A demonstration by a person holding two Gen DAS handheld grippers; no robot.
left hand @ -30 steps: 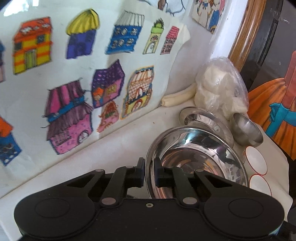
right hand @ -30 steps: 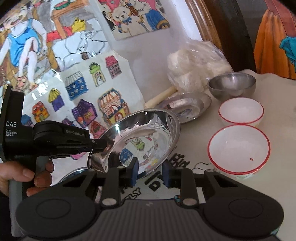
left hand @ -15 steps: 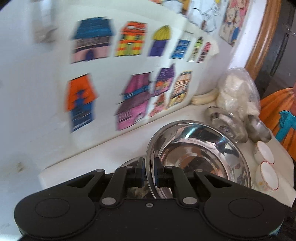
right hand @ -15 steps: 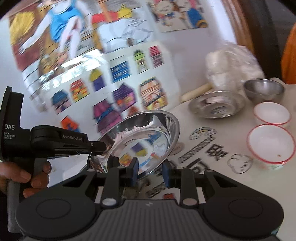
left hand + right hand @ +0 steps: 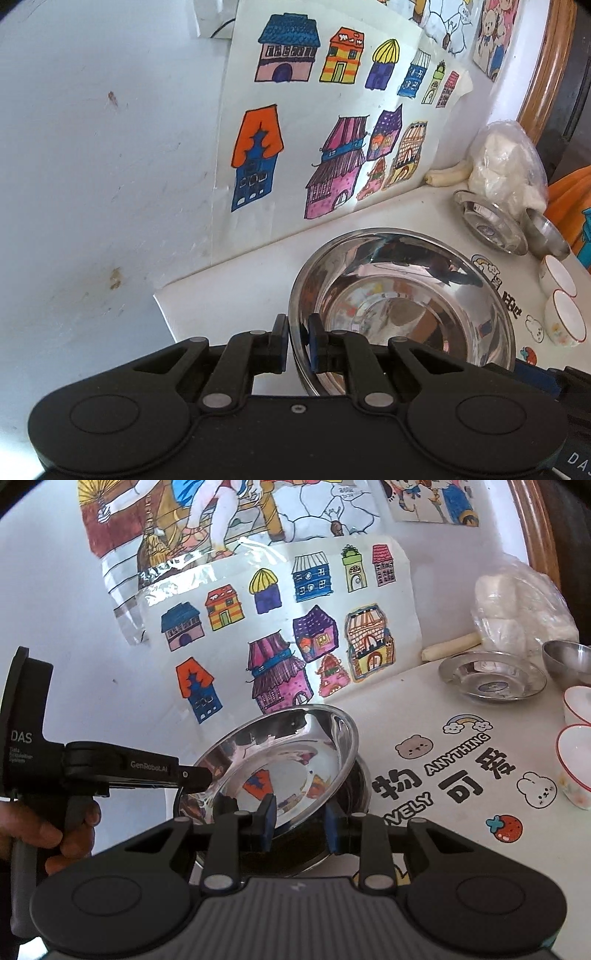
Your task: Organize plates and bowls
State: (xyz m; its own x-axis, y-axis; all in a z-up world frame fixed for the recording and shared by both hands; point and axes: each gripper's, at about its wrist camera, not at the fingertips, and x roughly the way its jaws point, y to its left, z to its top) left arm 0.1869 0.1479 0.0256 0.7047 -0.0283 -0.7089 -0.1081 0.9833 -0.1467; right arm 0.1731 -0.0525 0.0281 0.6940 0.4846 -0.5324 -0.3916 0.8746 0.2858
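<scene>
Past my tongs I see a sheet of coloured house drawings [image 5: 280, 635] leaning against the white wall [image 5: 103, 147]. Far right of them, a plastic bag of white lumps [image 5: 517, 605] sits in the corner with a pale rolled stick [image 5: 448, 646] beside it. Cartoon stickers [image 5: 461, 768] mark the white tabletop [image 5: 236, 288] just right of my tongs.

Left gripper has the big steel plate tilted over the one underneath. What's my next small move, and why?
Probably lower the left gripper and level the steel plate, then release. It hangs tilted above the lower plate, rim clamped, so it isn't nested yet.
</scene>
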